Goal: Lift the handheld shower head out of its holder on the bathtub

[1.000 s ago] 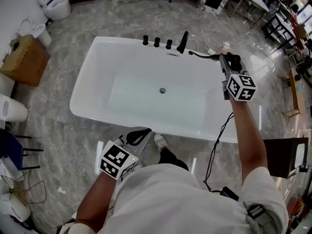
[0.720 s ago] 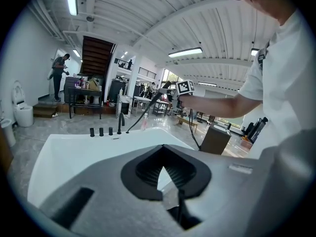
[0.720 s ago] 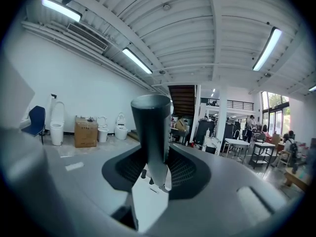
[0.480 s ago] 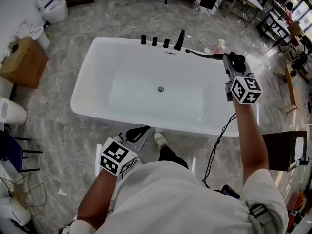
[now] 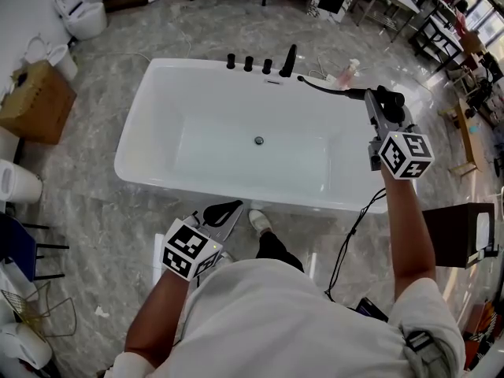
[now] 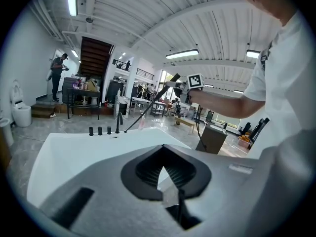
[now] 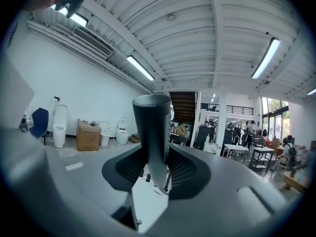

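Note:
The white bathtub (image 5: 134, 157) fills the middle of the head view, with black tap knobs (image 5: 249, 64) and a spout (image 5: 290, 61) on its far rim. My right gripper (image 5: 383, 98) hovers over the tub's far right corner, shut on the black handheld shower head (image 5: 331, 90), whose slim wand points left toward the spout. The right gripper view shows its dark round handle (image 7: 154, 132) upright between the pads. In the left gripper view the shower head (image 6: 150, 104) slants above the tub (image 6: 64, 152). My left gripper (image 5: 222, 212) stays low by the near rim, shut, holding nothing.
A pink bottle (image 5: 346, 73) stands on the far right rim. Toilets (image 5: 83, 10) and a cardboard box (image 5: 35, 101) stand at the left. A black cable (image 5: 350, 235) trails over the floor near a brown box (image 5: 461, 242). Tables crowd the back right.
My right gripper has carried the shower head up and to the right, away from the tap fittings. The left gripper has shifted only slightly.

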Tool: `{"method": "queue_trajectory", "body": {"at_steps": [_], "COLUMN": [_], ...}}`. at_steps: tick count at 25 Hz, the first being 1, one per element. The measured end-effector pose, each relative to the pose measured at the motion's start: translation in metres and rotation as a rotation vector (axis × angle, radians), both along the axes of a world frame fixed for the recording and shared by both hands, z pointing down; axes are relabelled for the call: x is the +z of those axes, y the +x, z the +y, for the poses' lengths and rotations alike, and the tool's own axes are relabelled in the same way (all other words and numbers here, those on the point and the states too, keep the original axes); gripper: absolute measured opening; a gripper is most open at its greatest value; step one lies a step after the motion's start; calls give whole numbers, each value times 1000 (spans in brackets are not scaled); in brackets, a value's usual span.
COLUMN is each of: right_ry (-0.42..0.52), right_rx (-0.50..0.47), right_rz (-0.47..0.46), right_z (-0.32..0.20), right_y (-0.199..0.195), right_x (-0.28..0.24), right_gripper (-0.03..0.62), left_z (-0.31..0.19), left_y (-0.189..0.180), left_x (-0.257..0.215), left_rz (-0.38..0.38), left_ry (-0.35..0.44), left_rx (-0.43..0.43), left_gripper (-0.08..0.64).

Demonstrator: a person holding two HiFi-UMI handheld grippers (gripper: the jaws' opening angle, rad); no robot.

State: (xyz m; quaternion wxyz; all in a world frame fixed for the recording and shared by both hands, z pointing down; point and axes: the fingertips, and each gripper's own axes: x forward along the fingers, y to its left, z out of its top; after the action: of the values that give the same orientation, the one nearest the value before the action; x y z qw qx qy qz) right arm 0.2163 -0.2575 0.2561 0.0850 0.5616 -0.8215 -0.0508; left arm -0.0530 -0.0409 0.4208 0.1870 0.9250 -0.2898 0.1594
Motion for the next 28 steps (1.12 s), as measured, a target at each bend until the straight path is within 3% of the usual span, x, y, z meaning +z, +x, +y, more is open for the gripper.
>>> {"method": "queue_trajectory", "body": {"at_steps": [14,28], "right_ry": [38,25], "right_rx": [-68,-97], "right_rz": [36,33], "right_z": [74,135], "right_y": [-47,-79], "right_x": [-37,-30], "right_gripper": [145,144], "left_z": [18,43], "left_y": [-12,-21], "left_x": [-6,-8], "left_rz": [16,21], "left_ry": [22,40], "left_rx": [20,20], "left_gripper": [6,6]}}
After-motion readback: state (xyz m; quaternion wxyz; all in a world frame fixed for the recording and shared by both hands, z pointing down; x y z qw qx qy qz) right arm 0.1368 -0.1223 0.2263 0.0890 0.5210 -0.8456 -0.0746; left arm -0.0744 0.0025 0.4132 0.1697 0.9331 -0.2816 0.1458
